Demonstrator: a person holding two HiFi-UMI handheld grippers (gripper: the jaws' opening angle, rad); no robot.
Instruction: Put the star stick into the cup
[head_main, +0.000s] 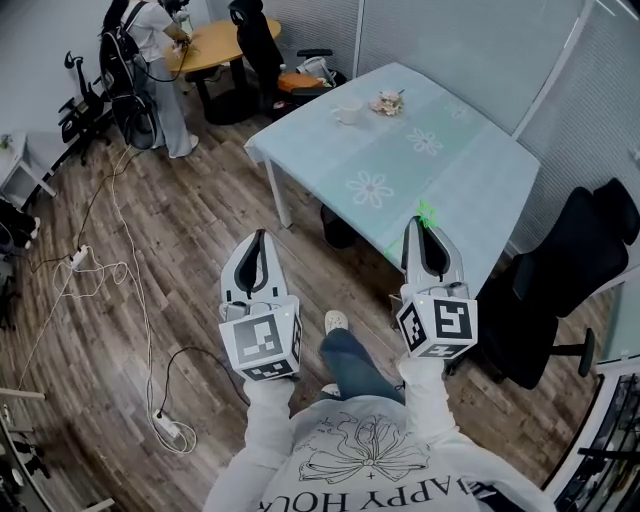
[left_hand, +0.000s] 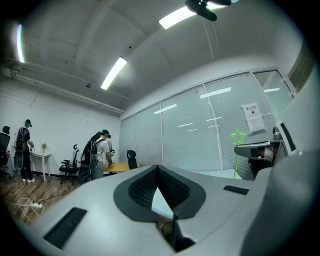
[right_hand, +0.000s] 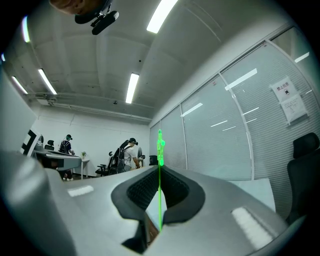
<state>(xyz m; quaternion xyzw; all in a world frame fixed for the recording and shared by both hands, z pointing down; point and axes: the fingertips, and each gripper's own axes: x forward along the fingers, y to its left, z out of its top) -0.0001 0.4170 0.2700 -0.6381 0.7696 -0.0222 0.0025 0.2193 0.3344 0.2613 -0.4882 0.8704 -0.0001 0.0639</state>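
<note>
Worktop (head_main: 470, 170): one, under a pale flowered cloth.
Cup (head_main: 349, 111): one, white, upright at the worktop's far end.
Star stick (right_hand: 160, 175): one, green, upright, at the worktop's near edge and well apart from the cup.
Right gripper (head_main: 418, 228): one; fingers clamped on the star stick's shaft, with the star standing above the tips.
Left gripper (head_main: 260, 238): one; fingers together with nothing between them, over the wooden floor (head_main: 170, 250) off the worktop's near side.
</note>
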